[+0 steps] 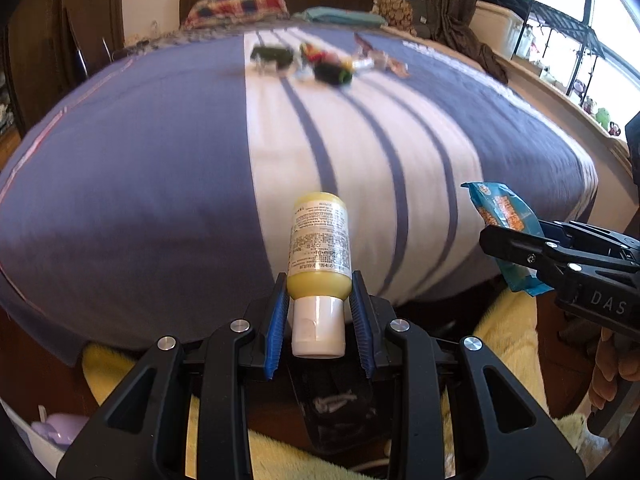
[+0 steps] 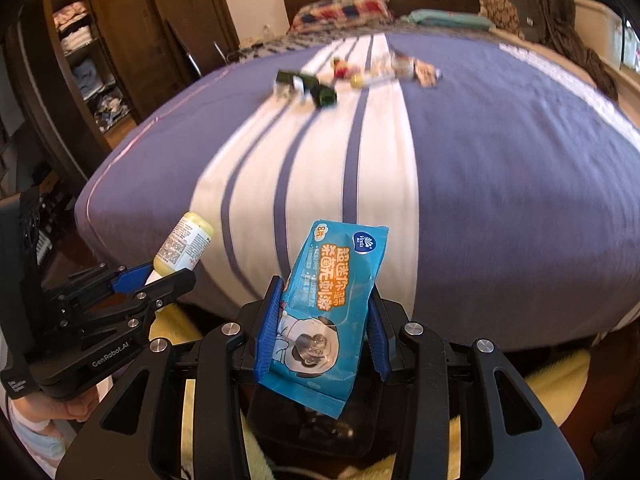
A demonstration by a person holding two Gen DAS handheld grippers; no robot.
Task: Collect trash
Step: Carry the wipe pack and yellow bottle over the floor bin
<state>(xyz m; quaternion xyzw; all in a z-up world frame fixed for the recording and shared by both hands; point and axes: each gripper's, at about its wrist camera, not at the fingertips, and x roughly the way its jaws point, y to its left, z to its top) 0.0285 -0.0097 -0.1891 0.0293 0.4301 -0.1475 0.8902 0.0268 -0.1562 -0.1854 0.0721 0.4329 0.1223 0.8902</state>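
My left gripper (image 1: 319, 280) is shut on a yellow bottle (image 1: 319, 240) with a white cap, held near the foot of the bed; the bottle also shows in the right wrist view (image 2: 182, 246). My right gripper (image 2: 326, 288) is shut on a blue wet-wipe packet (image 2: 328, 304), which also shows at the right of the left wrist view (image 1: 508, 232). More trash lies far up the bed: dark green wrappers (image 2: 316, 88), a red-yellow wrapper (image 2: 341, 67), a small yellow-capped tube (image 2: 366, 79) and crumpled wrappers (image 2: 420, 69).
The bed (image 1: 160, 140) has a purple cover with a white striped band. A yellow fleece blanket (image 1: 508, 320) lies below the grippers. A wooden wardrobe (image 2: 132, 32) stands left, pillows (image 2: 340, 10) at the headboard, a window shelf (image 1: 560, 52) right.
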